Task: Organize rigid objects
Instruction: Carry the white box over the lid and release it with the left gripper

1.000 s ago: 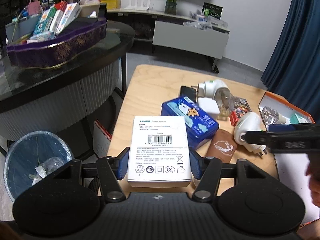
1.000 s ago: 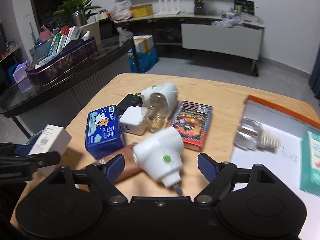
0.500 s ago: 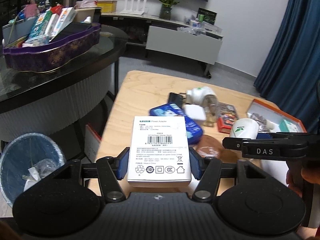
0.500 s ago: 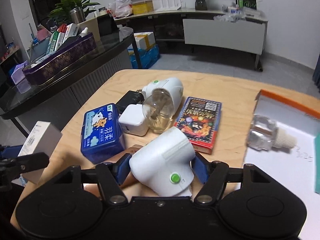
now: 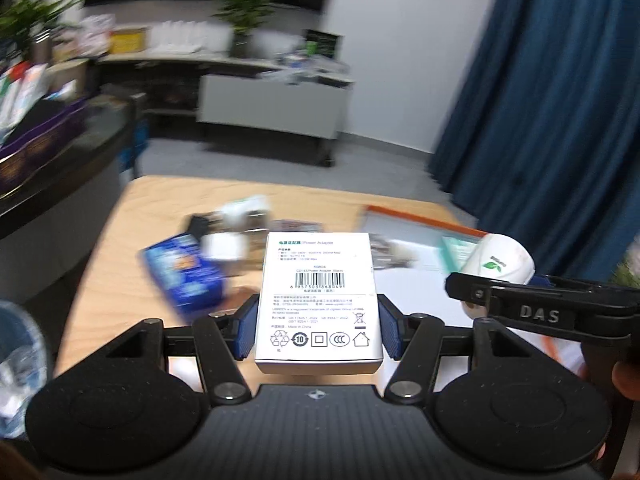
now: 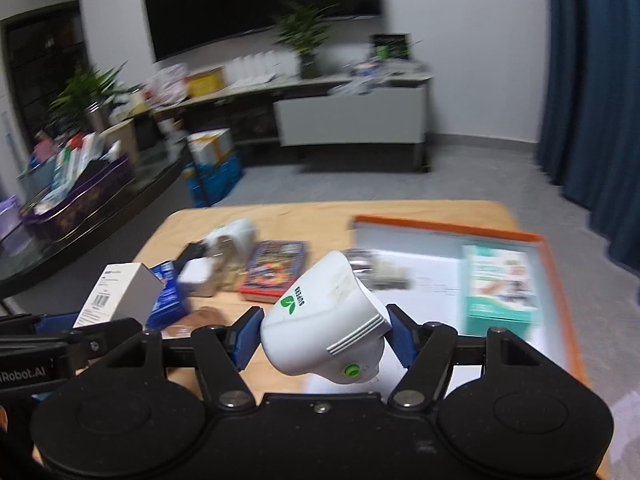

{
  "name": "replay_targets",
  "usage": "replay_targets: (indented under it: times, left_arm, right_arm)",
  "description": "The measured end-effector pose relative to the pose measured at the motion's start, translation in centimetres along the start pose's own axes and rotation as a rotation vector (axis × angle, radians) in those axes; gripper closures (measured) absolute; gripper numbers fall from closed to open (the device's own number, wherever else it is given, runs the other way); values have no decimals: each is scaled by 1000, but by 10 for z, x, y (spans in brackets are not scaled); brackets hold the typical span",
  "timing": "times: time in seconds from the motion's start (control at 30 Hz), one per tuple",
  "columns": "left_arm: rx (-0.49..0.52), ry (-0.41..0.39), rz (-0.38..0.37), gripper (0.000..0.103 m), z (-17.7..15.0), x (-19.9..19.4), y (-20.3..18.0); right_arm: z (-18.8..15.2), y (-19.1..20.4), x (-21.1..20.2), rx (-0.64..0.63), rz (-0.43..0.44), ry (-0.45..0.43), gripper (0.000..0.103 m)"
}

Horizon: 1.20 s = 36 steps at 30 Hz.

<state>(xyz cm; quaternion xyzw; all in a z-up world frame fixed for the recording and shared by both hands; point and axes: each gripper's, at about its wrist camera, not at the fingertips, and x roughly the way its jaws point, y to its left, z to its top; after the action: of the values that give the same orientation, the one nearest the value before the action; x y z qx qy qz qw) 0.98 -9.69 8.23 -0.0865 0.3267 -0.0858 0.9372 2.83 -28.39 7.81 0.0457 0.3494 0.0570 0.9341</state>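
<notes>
— While both grippers hang above the wooden table [image 6: 304, 216], what does each one carry?

— The left gripper [image 5: 318, 330] has its blue pads clamped on the sides of a white power adapter box [image 5: 318, 300], barcode face turned up to the camera. The right gripper [image 6: 322, 338] squeezes a white plug-in mosquito repellent heater [image 6: 324, 320], the one with a green leaf logo and a green button; its pads press on both flanks.

— Where do those two things sit relative to the table?

— Both are held clear of the tabletop, the heater over the near edge of the orange-rimmed tray [image 6: 440, 226], the box over the middle of the table.

— What lies on the table itself?

— At the left, a blue tissue pack [image 5: 182, 276], a white charger cube [image 5: 222, 246] just beside it, a second white heater with a clear bottle [image 6: 230, 240], and a colourful card box [image 6: 276, 268] to its right. Everything there is blurred.

— And inside the tray?

— A teal box [image 6: 500, 284] lies at its right side, and a clear refill bottle [image 6: 376, 268] lies at its left edge, behind the held heater.
</notes>
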Motion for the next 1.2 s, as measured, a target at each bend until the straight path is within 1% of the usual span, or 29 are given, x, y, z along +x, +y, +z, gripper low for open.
replay_targets:
  times: [0.1,0.17,0.23,0.3,0.37,0.43,0.57,0.7,0.77,0.97,1.2]
  left_arm:
    - [59,9,-67,43,6,11,-34]
    - [98,11,-99,43,15,18,-55]
    - [132,8,-134,43,26,23,-74]
    - [159,-17,-146,43,33,25,-90]
    - [165,-41,-151,43,35,26,-99]
    - [150,-42,-147,43,30,30,-102]
    - [155,-4,-114,43,15,38,-100]
    - [145,22,-83,43,8,43,-94]
    - [137,26,-73,43,16,46,-93]
    - [131,26,-40,43,16,42,-93]
    - [109,32,-35,43,15,41,-91]
  right_arm:
    - [1,-24,-21,28,-69,-28,24]
    - [6,-40,-36,43,-122,-53,24]
    - [12,-55,-52,69,-155,-83,24]
    - [18,-66,-65,80,-187,-118,24]
    - [18,-75,-70,85,-211,-140,24]
    - [14,-82,-68,98,-216,-138,24]
    - [0,-89,-54,117,-204,-102,24]
    - [-9,-89,-47,125,-185,-82,24]
    - [-11,-89,-43,131,-177,-78,24]
    - [-12,-86,-38,125,-164,-70,24]
    - [-12,-81,-35,119,-164,-63,24]
